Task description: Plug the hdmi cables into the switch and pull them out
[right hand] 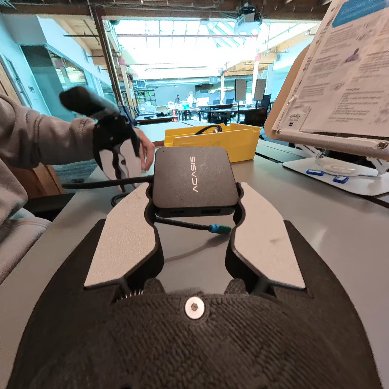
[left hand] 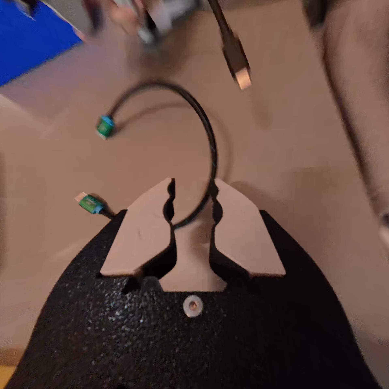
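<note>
My right gripper [right hand: 193, 186] is shut on the black switch box [right hand: 193, 168], gripping its two sides. The switch's empty ports [right hand: 189, 211] face the camera. A thick black cable [right hand: 105, 183] leaves its left side. A black HDMI cable with green and blue plugs lies on the table. One plug [right hand: 220, 228] rests just below the switch. In the left wrist view its plugs [left hand: 104, 126] [left hand: 89, 203] lie left of my left gripper [left hand: 193, 181], which is open and empty above the cable's arc [left hand: 202, 117]. A black plug with a metal tip [left hand: 237, 63] hangs beyond it.
A yellow bin [right hand: 242, 143] holding another cable stands behind the switch. A tilted document stand [right hand: 336, 84] on a white base [right hand: 347, 181] is at the right. A person's grey sleeve [right hand: 31, 134] is at the left. A blue object [left hand: 27, 42] lies at the far left.
</note>
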Available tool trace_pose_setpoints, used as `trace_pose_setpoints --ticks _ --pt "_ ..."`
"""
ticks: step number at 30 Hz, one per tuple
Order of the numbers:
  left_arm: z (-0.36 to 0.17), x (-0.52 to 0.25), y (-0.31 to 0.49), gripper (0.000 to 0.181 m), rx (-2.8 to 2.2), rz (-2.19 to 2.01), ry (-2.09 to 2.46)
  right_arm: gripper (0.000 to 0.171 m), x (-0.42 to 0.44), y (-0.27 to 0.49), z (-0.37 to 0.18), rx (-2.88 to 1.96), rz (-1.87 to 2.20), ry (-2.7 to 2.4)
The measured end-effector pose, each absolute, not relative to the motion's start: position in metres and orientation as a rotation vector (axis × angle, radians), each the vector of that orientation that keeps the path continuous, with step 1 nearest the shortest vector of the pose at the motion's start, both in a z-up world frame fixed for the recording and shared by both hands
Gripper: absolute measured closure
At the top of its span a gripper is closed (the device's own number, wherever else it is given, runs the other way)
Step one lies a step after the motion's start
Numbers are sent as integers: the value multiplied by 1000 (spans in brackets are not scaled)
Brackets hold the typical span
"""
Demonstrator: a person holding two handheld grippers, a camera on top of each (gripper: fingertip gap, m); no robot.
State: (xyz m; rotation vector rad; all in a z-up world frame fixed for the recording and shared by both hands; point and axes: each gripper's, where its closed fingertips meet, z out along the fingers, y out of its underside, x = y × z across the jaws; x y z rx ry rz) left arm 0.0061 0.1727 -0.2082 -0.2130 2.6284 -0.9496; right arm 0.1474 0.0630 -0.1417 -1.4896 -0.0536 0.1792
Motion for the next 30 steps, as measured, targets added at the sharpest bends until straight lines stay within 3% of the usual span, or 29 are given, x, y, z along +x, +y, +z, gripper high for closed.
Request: trace_pose_setpoints --ticks 3,8,16,30 --pt "-168 33 165 143 -493 -1279 2445 97 145 65 -138 -1448 203 -68" --pt "-204 114 227 144 -1044 -742 2130 97 139 62 -129 -1360 295 -72" --pt "-234 130 224 150 -965 -491 2138 97 143 56 -124 -1312 321 -47" --pt "-248 137 228 157 -966 -457 2148 97 147 58 -131 -1381 235 -44"
